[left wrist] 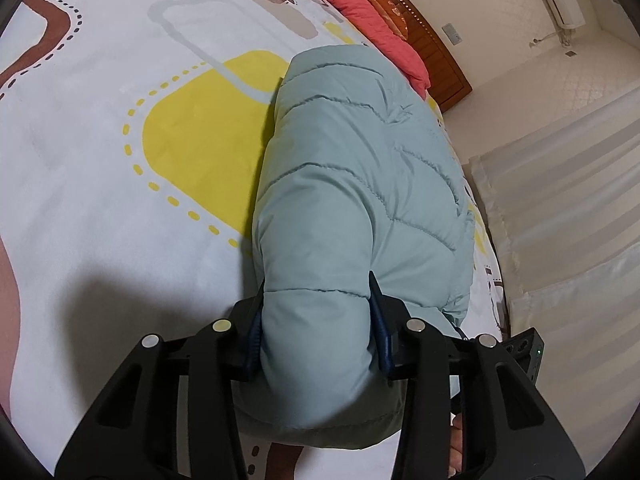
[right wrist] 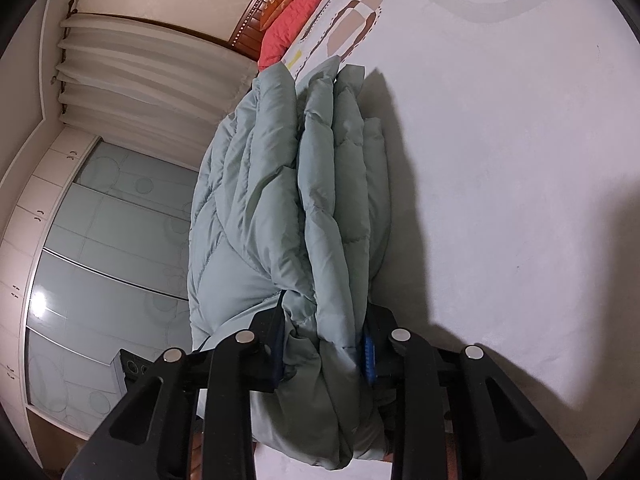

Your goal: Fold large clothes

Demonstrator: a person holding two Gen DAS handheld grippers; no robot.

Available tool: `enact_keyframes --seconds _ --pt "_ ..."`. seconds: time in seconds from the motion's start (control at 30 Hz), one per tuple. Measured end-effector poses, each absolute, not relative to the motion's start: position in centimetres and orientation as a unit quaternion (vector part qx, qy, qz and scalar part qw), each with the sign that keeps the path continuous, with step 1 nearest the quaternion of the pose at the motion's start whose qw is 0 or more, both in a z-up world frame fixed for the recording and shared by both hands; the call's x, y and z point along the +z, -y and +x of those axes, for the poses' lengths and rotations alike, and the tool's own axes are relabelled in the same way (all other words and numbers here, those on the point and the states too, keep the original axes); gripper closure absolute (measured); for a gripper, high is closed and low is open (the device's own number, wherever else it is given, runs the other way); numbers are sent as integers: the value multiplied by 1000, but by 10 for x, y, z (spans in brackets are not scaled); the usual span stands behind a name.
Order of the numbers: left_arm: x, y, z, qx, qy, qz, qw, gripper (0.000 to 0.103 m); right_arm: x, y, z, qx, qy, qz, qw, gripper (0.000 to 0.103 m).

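Your left gripper (left wrist: pixel 318 330) and right gripper (right wrist: pixel 325 344) both squeeze the puffy coat (left wrist: pixel 360 184) above the bed (left wrist: pixel 100 160). It is slippery and thick, so a layer might slide out and unfold.

My left gripper (left wrist: pixel 316 328) had open room to its left, over the flat white bedsheet with yellow and brown shapes (left wrist: pixel 120 184). The puffy, quilted pale-green jacket (left wrist: pixel 360 184) blocked the way straight ahead. Past it lay a coral-red quilted pillow (left wrist: pixel 380 28) against the dark wooden headboard (left wrist: pixel 440 60). My right gripper (right wrist: pixel 324 344) had bare sheet to its right.
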State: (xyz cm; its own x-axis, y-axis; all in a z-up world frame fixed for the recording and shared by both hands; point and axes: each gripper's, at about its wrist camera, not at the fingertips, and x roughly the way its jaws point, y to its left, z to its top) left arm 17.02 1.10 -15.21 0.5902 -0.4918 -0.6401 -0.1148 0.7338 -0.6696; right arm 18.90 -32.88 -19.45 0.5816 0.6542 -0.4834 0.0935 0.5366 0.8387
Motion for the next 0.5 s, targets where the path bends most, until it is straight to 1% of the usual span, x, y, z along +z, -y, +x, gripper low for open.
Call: enact_keyframes --seconds 0.2,0.3,0.37,0.5 --pt "-151 -9 169 -115 -437 -345 823 61 -195 329 188 182 -418 446 770 73" --pt "-150 -9 169 -115 -437 -339 825 60 -194 329 186 181 -416 445 772 71" --pt "-147 -8 168 -114 -436 -330 829 55 -193 330 185 180 -414 448 771 67" --pt "-142 -10 164 -106 -434 -315 838 47 -191 333 181 173 -414 451 772 59"
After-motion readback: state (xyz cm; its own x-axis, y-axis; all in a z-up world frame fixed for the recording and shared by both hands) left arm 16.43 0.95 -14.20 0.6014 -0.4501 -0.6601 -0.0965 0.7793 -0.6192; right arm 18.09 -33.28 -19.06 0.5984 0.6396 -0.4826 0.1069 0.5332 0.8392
